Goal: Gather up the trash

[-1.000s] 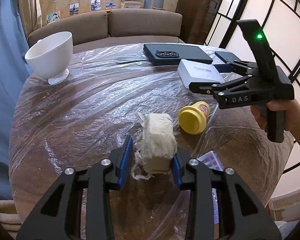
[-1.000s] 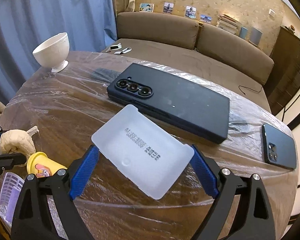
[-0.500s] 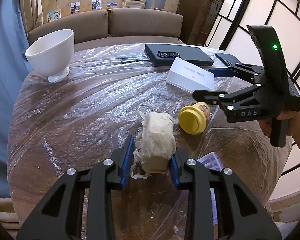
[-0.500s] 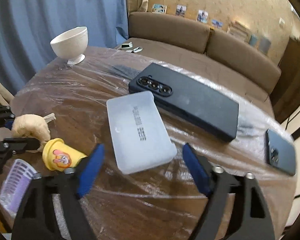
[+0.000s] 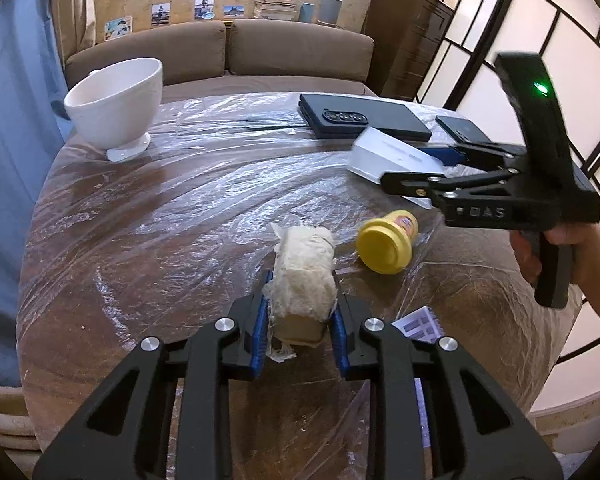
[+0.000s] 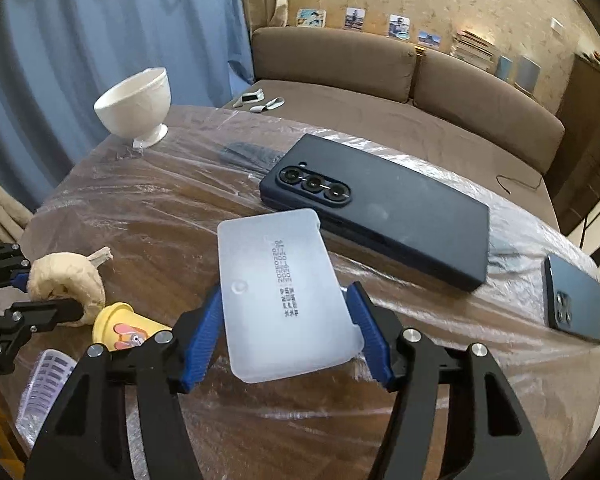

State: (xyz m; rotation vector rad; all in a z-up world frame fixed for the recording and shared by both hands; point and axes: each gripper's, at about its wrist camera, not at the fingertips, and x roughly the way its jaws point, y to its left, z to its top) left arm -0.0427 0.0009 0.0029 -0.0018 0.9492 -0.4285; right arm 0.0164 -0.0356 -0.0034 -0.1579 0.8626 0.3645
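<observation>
- Paper wad (image 5: 303, 276): crumpled, beige, lies near the near edge of the table (image 5: 172, 216); left gripper (image 5: 300, 334) clenched on it, blue pads (image 5: 260, 330) pressing both sides.
- Same wad in right-wrist view (image 6: 66, 280), at far left, w/ the left gripper's black fingers around it.
- White plastic case (image 6: 284, 300): flat, printed text on top, sits right of centre on the table. Right gripper (image 6: 286, 338) spread wide, one blue pad (image 6: 204, 336) at each long side of the case; can't tell if the pads touch it, looks like a thin gap.
- From left-wrist view the case (image 5: 394, 156) is partly behind the right gripper (image 5: 416, 168); person's hand (image 5: 560, 248) on its handle, green light on.
- Yellow cup (image 5: 386, 246): on its side, just right of the wad, not touching it; cartoon sticker shows in the other view (image 6: 126, 326). Inside not visible.
- Printed paper slip (image 5: 418, 324) at the near right edge, half hanging off.
- Big dark phone (image 6: 376, 210), camera side up, just beyond the case; smaller dark phone (image 6: 576, 304) near the right edge, well apart from the rest.
- White bowl (image 5: 116, 106) on a foot, far left by the table edge; upright, interior not seen from here.
- Table round, wrapped in clear plastic film; wide bare stretch in the middle and left betw. bowl and wad.
- Brown sofa (image 5: 228, 52) beyond the far edge, blue curtain (image 6: 80, 40) at left.
</observation>
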